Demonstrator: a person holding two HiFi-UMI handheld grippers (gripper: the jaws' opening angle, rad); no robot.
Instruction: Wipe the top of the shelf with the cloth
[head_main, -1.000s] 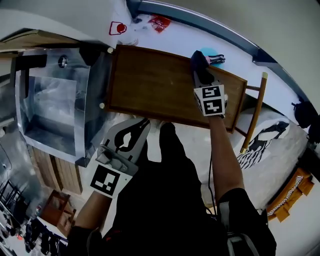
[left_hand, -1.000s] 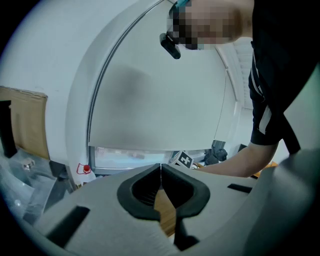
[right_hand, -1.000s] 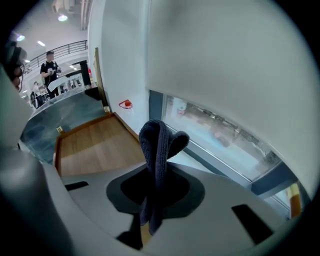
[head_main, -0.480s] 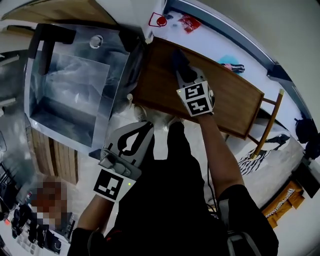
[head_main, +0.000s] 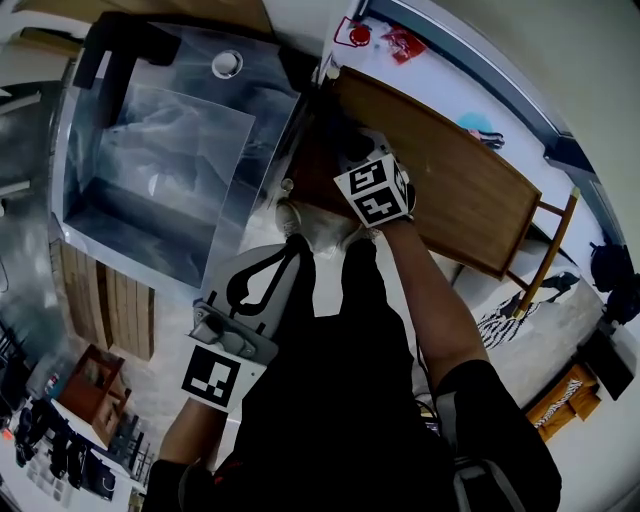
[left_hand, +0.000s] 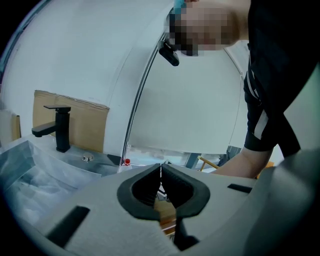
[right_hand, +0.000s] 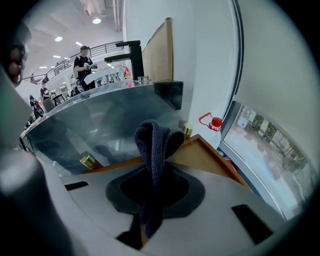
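Dark cloth (right_hand: 152, 145) (clamped), slid to shelf (head_main: 470, 190) corner

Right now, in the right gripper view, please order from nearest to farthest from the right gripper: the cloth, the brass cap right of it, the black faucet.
1. cloth, clamped in the right gripper.
2. brass cap, just right of the cloth, at the shelf corner.
3. black faucet, upper left, beyond the sink.
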